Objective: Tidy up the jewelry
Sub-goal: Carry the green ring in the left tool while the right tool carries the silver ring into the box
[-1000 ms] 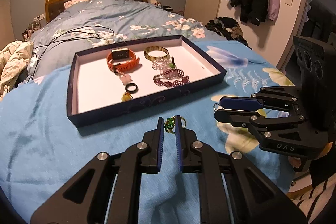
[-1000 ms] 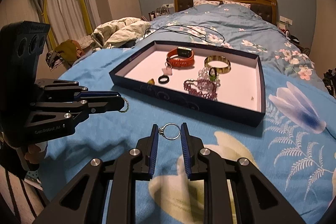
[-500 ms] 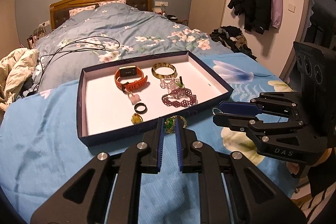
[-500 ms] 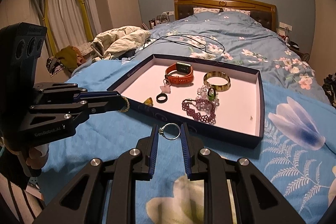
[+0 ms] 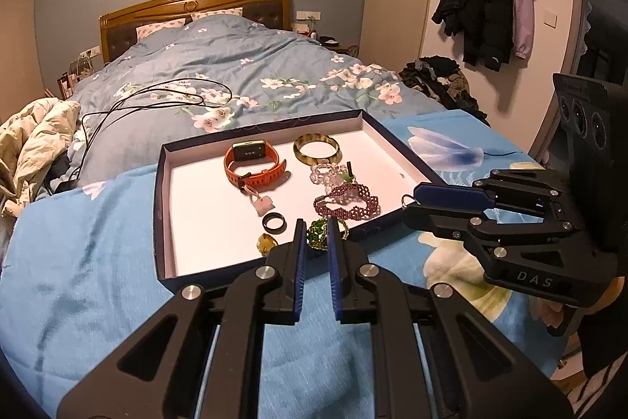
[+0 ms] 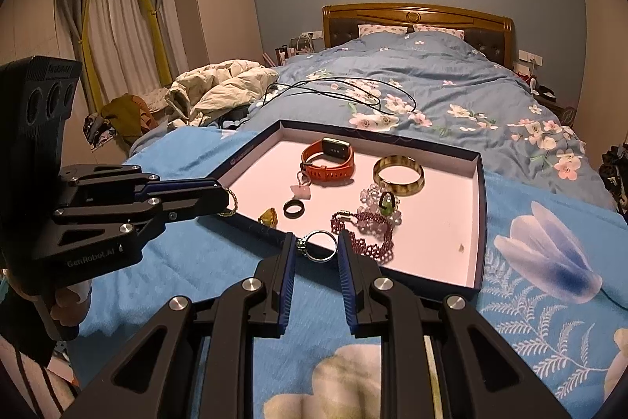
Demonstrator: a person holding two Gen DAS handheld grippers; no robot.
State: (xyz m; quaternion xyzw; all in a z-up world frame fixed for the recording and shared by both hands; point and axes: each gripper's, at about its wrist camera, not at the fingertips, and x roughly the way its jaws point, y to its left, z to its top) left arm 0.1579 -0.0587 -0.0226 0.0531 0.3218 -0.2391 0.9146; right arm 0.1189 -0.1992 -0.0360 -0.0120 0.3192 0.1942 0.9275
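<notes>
A dark blue tray [image 5: 160, 207] with a pale floor lies on the blue bedspread; it also shows in the right wrist view [image 6: 482, 218]. In it lie an orange watch [image 5: 251, 165], a yellow-green bangle [image 5: 316, 149], a purple bead bracelet [image 5: 347, 207], a black ring [image 5: 274, 222] and an amber stone [image 5: 267, 244]. My left gripper [image 5: 314, 236] is shut on a green and gold bracelet [image 5: 318, 233] above the tray's near edge. My right gripper [image 6: 316, 247] is shut on a silver ring [image 6: 318, 246] above the tray's near wall.
Black cables [image 5: 149, 101] lie on the floral duvet behind the tray. A cream jacket [image 6: 219, 89] is heaped at the bed's left side. Coats [image 5: 486, 2] hang on the right wall. Each gripper shows in the other's view, close beside it.
Both grippers have risen and moved forward toward the tray, each still holding its piece; the tray now lies under their fingertips.
</notes>
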